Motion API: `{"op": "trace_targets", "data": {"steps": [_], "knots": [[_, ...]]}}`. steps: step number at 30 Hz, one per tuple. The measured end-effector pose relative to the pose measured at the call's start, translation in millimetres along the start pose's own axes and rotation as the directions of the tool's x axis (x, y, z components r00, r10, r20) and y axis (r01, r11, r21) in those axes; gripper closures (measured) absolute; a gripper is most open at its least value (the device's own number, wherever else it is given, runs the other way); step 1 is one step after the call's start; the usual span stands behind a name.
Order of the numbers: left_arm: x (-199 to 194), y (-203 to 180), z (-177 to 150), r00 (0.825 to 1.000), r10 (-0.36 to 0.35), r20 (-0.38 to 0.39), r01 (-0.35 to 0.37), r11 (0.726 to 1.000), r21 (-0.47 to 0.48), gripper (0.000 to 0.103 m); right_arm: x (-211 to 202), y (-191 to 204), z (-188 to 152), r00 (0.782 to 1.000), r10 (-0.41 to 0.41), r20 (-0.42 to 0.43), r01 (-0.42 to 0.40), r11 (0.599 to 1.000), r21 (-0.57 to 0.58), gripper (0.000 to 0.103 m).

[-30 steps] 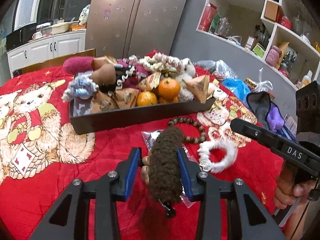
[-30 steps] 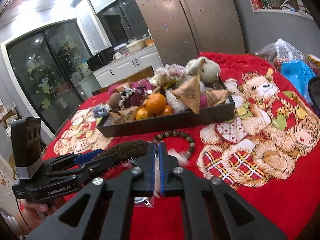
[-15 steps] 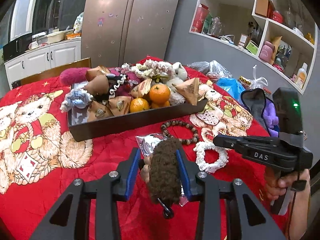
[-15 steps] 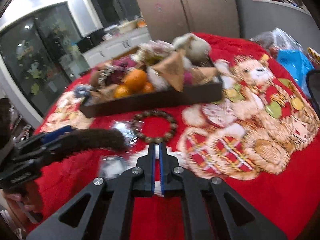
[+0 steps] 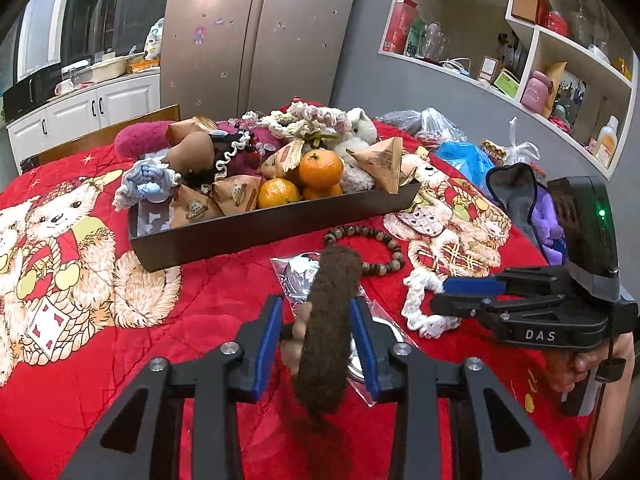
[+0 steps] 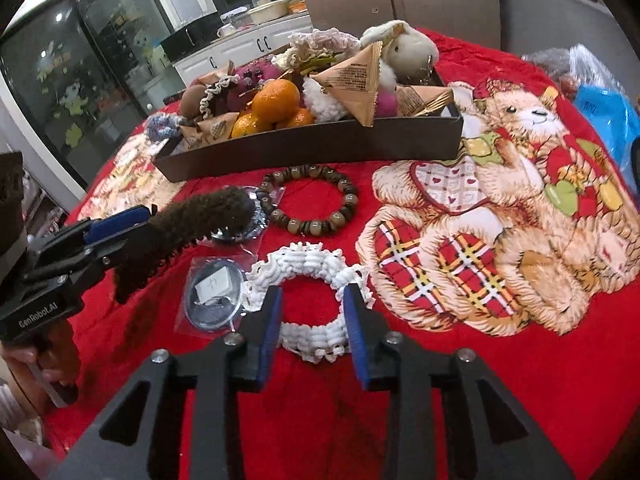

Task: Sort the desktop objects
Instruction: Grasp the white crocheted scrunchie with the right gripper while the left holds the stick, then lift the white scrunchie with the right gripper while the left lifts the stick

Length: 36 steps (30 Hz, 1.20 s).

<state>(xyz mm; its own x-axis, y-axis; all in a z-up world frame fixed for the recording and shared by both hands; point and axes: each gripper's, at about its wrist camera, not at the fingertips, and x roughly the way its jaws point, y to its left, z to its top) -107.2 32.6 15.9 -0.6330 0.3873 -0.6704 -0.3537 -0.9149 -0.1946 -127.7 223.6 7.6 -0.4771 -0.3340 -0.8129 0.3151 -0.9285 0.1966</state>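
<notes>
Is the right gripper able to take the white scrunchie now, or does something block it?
Probably yes. The right gripper is open, its fingers on either side of the near part of the white scrunchie. Nothing lies between. The left gripper, shut on the brown fuzzy item, is off to the side.

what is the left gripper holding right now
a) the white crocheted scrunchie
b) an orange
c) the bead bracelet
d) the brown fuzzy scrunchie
d: the left gripper is shut on the brown fuzzy scrunchie, while the white crocheted scrunchie and bead bracelet lie on the red cloth.
</notes>
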Motion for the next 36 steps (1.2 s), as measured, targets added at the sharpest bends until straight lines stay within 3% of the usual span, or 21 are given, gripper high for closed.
{"op": "trace_targets", "data": {"steps": [3,8,12,13,16,18,20,22,23,25,27,36], "knots": [[-2.4,-1.0,0.8,1.0,0.002,0.009,-0.002,1.0,0.008,0.073,-3.7,-4.0,0.5,0.995,-0.096,0.012,0.096,0.995,-0.004,0.067],[0.8,-0.1,0.0,1.0,-0.001,-0.004,0.001,1.0,0.009,0.073,2.1,-14.4,-0.9,0.997,-0.079,-0.023,0.08,0.996,0.029,0.066],[7.7,-0.8,-2.3,1.0,0.013,-0.028,-0.013,1.0,0.022,0.073,4.4,-2.6,-3.2,0.994,-0.102,-0.033,0.101,0.995,-0.027,0.066],[10.6,-1.7,-3.1,0.999,0.029,-0.035,-0.028,0.999,0.036,0.071,5.3,0.7,-3.8,0.993,-0.112,-0.037,0.111,0.993,-0.044,0.066],[18.4,-0.5,-6.3,0.998,0.042,-0.054,-0.039,0.998,0.051,0.052,9.4,11.9,-6.2,0.986,-0.165,-0.034,0.161,0.982,-0.098,0.066],[25.1,2.7,-8.6,0.996,0.045,-0.074,-0.042,0.998,0.041,0.05,14.2,19.5,-7.5,0.98,-0.2,-0.023,0.196,0.973,-0.119,0.065],[30.4,7.7,-11.6,0.996,0.012,-0.088,-0.01,1.0,0.018,0.048,14.7,24.4,-7.5,0.975,-0.22,-0.012,0.216,0.968,-0.128,0.071],[30.3,8.6,-12.5,0.996,-0.003,-0.089,0.004,1.0,0.014,0.048,15.8,27.7,-7.8,0.977,-0.212,-0.001,0.21,0.969,-0.128,0.078],[29.4,8.3,-12.5,0.996,-0.016,-0.086,0.017,1.0,0.014,0.058,16.0,28.9,-7.8,0.978,-0.209,0.005,0.207,0.969,-0.132,0.083],[28.5,6.2,-13.0,0.996,-0.03,-0.088,0.032,0.999,0.016,0.058,16.0,34.5,-8.8,0.981,-0.192,0.016,0.192,0.97,-0.152,0.09],[27.1,3.5,-13.4,0.997,-0.023,-0.08,0.025,0.999,0.028,0.064,16.3,40.6,-9.4,0.981,-0.189,0.032,0.192,0.966,-0.172,0.091],[22.2,4.6,-11.3,0.996,-0.048,-0.079,0.047,0.999,-0.005,0.064,-10.9,45.6,-0.5,0.986,-0.084,0.141,0.099,0.99,-0.098,0.091]]}}
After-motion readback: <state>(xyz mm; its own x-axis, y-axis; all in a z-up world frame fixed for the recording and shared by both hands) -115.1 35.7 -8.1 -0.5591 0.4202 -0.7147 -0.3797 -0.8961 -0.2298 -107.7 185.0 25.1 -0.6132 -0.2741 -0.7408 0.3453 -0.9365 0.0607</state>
